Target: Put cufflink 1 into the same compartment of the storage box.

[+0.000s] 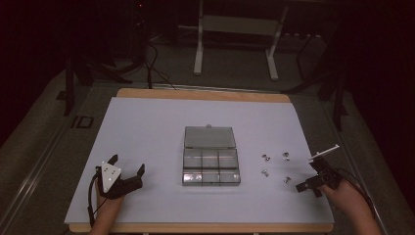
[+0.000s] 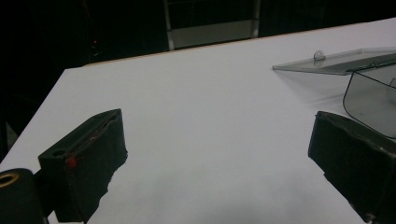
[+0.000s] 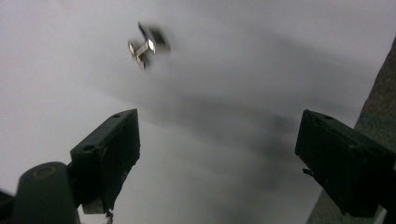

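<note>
The clear compartment box (image 1: 211, 167) is lying open at the middle of the white table (image 1: 147, 127), its lid (image 1: 210, 137) folded back flat, and as far as the high view shows its compartments are holding nothing yet. Four small metal pieces (image 1: 266, 157) are lying loose, so the sorting appears not yet started and all four seem left to move.

The right gripper (image 1: 316, 181) is hovering with its jaws spread wide and nothing between them; the pieces are sitting just beyond and to the left of its tips, the nearest metal piece (image 3: 147, 44) showing ahead of and above its left jaw in the right gripper view, blurred. The box is lying farther off past them.

The left gripper (image 1: 128, 170) is resting low with jaws likewise apart and empty, the box near its right jaw.
</note>
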`<state>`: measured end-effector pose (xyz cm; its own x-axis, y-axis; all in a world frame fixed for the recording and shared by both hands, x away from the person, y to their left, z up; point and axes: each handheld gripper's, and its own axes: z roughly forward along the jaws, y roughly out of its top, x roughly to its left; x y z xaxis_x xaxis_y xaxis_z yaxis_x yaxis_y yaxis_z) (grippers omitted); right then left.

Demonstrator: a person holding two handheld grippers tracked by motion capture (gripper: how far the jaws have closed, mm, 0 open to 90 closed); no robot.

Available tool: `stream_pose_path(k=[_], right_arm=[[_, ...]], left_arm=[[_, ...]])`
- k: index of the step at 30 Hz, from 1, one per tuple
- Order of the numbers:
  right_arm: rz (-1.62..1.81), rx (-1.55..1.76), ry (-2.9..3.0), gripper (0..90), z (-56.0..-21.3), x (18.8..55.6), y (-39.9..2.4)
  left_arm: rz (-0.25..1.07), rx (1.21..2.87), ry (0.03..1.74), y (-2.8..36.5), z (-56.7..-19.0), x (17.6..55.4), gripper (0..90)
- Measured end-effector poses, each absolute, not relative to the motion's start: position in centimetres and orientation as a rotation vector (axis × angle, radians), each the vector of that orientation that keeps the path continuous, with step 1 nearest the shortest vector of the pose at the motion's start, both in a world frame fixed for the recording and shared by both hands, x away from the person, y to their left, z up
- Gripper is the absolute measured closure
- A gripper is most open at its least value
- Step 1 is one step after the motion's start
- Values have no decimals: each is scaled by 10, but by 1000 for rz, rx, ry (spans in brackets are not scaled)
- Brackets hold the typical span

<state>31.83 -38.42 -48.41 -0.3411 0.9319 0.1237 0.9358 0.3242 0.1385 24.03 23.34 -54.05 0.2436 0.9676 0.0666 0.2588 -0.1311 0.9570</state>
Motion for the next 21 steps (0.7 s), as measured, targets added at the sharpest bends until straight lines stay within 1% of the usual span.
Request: stream_pose_path(k=[8,11,12,21], right_arm=[[-141,-1690,-2521,140,-484,316,-386],[-77,-1629,-2550,156,-482,315,-383],[-64,-1596,-2568,167,-482,314,-381],[15,-1158,-2774,166,-485,301,-362]], left_arm=[[963,1595,1175,233,-540,241,40],[961,1596,1172,233,-540,241,36],[959,1596,1170,233,-540,241,35],[951,1602,1165,233,-540,241,34]])
